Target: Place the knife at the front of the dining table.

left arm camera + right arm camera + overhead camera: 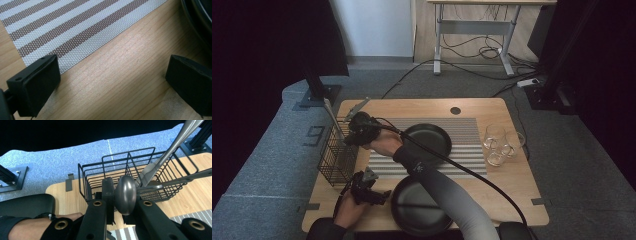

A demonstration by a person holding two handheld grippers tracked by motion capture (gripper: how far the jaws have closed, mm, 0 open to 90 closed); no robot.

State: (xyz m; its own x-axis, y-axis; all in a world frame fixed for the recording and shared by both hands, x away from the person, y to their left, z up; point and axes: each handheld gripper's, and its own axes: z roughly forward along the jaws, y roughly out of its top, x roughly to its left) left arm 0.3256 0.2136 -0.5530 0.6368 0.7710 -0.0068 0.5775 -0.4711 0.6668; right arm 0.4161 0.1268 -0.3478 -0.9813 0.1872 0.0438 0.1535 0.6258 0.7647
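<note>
Up at the table's (472,107) ten o'clock, the right gripper (357,131) is clenched on a spoon (125,194), its bowl pinched between the jaws in the right gripper view, just at the near rim of the wire basket (130,173). Two more utensils (160,161) already lean inside that basket, handles rising toward one and three o'clock in that view. Down at the table's seven o'clock, the left gripper (377,194) rests with jaws spread wide and holding nothing, over bare wood beside the striped mat (75,25). One black plate (429,140) lies on the mat, another (419,207) at six o'clock, and two glasses (502,145) stand at three o'clock. No writing can be read on any item.
</note>
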